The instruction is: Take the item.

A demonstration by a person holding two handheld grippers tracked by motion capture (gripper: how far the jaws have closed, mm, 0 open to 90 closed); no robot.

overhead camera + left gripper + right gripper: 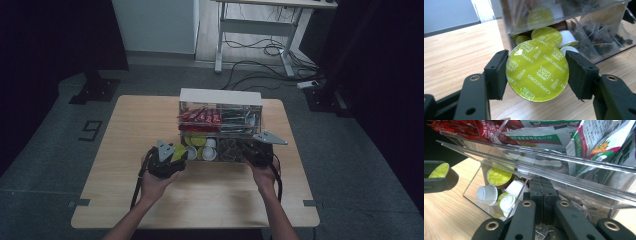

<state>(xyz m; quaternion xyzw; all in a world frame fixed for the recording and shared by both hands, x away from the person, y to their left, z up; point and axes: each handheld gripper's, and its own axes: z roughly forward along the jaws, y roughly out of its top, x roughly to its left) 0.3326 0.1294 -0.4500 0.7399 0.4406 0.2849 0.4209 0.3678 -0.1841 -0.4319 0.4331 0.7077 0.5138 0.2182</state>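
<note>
Left hand-held gripper [537,72] clenches a lime-green foil-lidded round coffee capsule [537,70] just outside the clear acrylic organiser box [220,125] over the wooden bench [125,150], right hand-held gripper [543,195] pinched empty against the box, likely steadying; next: carry capsule clear.

Glossy foil capsule [537,70] (green), matt wood table [454,50]
</note>
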